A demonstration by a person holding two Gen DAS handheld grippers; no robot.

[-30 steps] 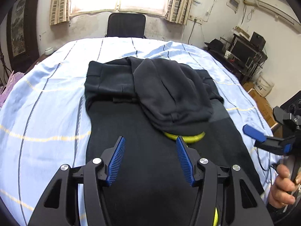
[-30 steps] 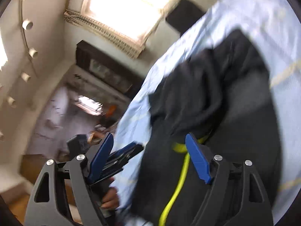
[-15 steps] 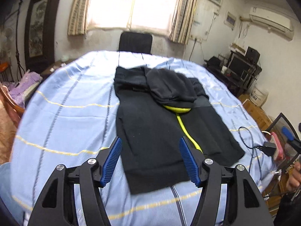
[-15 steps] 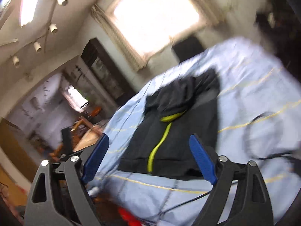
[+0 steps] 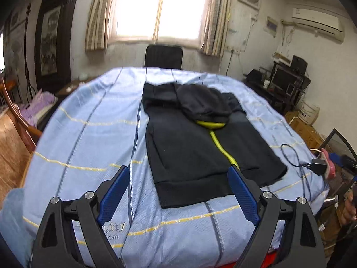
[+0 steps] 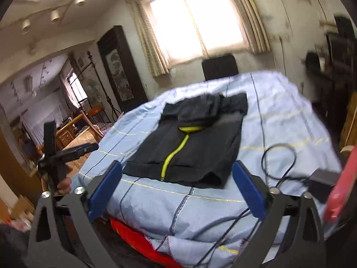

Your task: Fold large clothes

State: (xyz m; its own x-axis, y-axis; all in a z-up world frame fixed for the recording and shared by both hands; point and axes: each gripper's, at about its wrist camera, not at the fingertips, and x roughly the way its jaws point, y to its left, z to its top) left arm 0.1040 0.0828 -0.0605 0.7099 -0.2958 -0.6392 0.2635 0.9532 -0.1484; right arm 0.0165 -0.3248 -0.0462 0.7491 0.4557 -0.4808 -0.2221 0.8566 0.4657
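Left wrist view: partial lettering is woven into the blue striped sheet [image 5: 93,134] at its near edge, between the fingers; only the fragments "...ty" and "...om" read, the rest blurred. A white bucket [image 5: 309,112] on the floor off the right edge carries dark print, too small to read. Left gripper [image 5: 178,197] jaws stand wide apart, nothing between the blue pads, touching nothing; it hangs above the near edge of the sheet. Right gripper [image 6: 177,191] jaws equally wide, empty, likewise above the near edge, toward the right corner. Black hoodie [image 5: 200,147] lies flat on the sheet, centre to right of centre, hem toward the near edge, sleeves folded in, hood [image 5: 204,102] laid forward over the chest. Yellow-green zipper [image 5: 221,147] runs from under the hood down to the hem; also seen in the right wrist view [image 6: 174,154]. Black cable [image 6: 279,163] loops on the sheet near the right edge, just beside the hoodie's hem corner, ending at a black plug [image 5: 319,166] next to a pink object [image 5: 328,164]. Room: bright window [image 5: 158,9] with striped curtains, black chair [image 5: 164,54] at the far edge, air conditioner [image 5: 316,23] high on the right wall, dark framed picture [image 5: 52,42] at left. Red fabric [image 6: 138,243] shows under the sheet's near edge.
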